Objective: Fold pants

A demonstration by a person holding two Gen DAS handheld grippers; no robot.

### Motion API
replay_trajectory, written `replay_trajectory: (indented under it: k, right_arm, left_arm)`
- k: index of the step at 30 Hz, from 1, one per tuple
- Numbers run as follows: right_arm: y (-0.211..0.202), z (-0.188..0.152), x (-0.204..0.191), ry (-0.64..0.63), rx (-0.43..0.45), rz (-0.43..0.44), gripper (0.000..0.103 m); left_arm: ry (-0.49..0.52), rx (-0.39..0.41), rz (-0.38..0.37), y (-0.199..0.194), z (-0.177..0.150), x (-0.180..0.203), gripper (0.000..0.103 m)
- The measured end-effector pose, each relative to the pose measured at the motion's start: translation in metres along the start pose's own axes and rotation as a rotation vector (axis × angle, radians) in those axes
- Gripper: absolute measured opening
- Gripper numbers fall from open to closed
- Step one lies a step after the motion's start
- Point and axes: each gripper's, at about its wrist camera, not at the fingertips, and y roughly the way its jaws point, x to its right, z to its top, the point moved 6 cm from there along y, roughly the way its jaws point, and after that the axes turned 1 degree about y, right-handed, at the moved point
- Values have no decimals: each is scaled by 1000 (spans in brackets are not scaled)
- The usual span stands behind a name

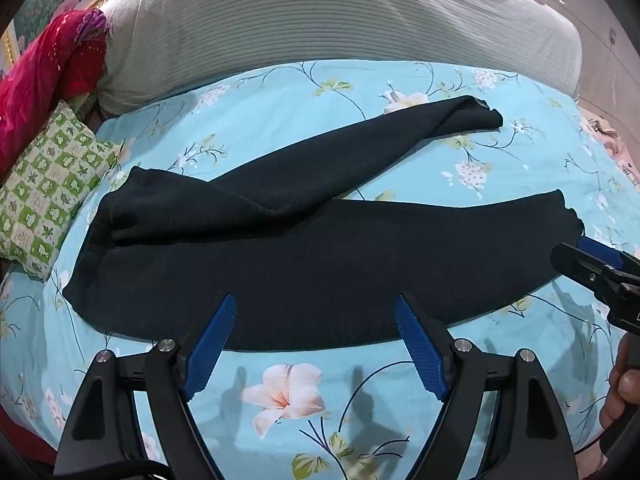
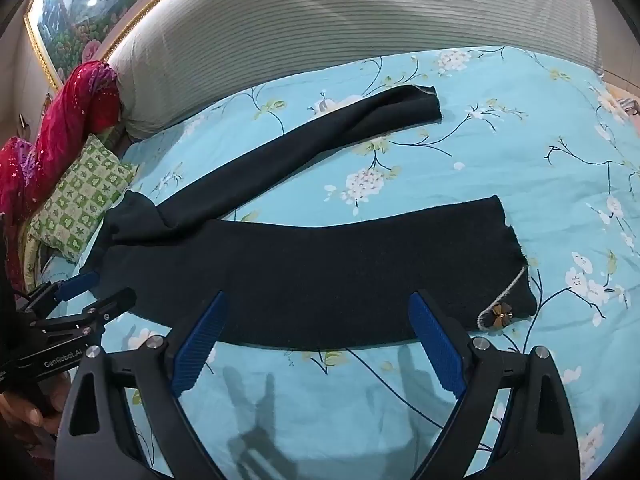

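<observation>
Dark navy pants (image 1: 312, 264) (image 2: 320, 276) lie flat on a light-blue floral bedsheet (image 1: 288, 96), waist at the left, legs spread in a V toward the right. The near leg's hem has a small flower decoration (image 2: 502, 314). My left gripper (image 1: 314, 312) is open and empty, its blue pads over the near edge of the near leg. My right gripper (image 2: 316, 312) is open and empty, hovering at the near leg's front edge. The right gripper also shows at the right edge of the left wrist view (image 1: 592, 268), and the left gripper at the left edge of the right wrist view (image 2: 80, 296).
A green-and-white checked pillow (image 1: 44, 188) lies at the left beside the waist. A red sequined cloth (image 1: 48, 80) is piled behind it. A grey ribbed headboard (image 1: 320, 24) rises at the back. A framed floral painting (image 2: 100, 4) hangs at the upper left.
</observation>
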Motion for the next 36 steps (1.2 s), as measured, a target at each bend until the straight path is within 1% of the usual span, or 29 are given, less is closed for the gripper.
replay_trajectory:
  k: [7, 8, 16, 25, 29, 32, 36]
  right_arm:
    - [4, 2, 3, -8, -12, 9, 92]
    - [6, -2, -6, -9, 0, 2, 92]
    - [5, -7, -17, -20, 4, 0, 92]
    - [6, -6, -18, -35, -10, -16, 92]
    - [7, -5, -18, -21, 0, 5, 92]
    - [8, -5, -17, -19, -23, -3, 92]
    - [9, -6, -16, -17, -48, -10, 92]
  left_arm:
    - [-10, -4, -3, 3, -2, -5, 82]
    - [-11, -5, -4, 3, -2, -5, 82]
    - [-14, 11, 2, 3, 2, -2, 82]
    - [-21, -9, -1, 7, 2, -4, 82]
    - [-16, -5, -2, 8, 3, -2, 82]
    - [-8, 11, 5, 8, 3, -3, 82]
    - [-10, 9, -1, 10, 3, -3, 82]
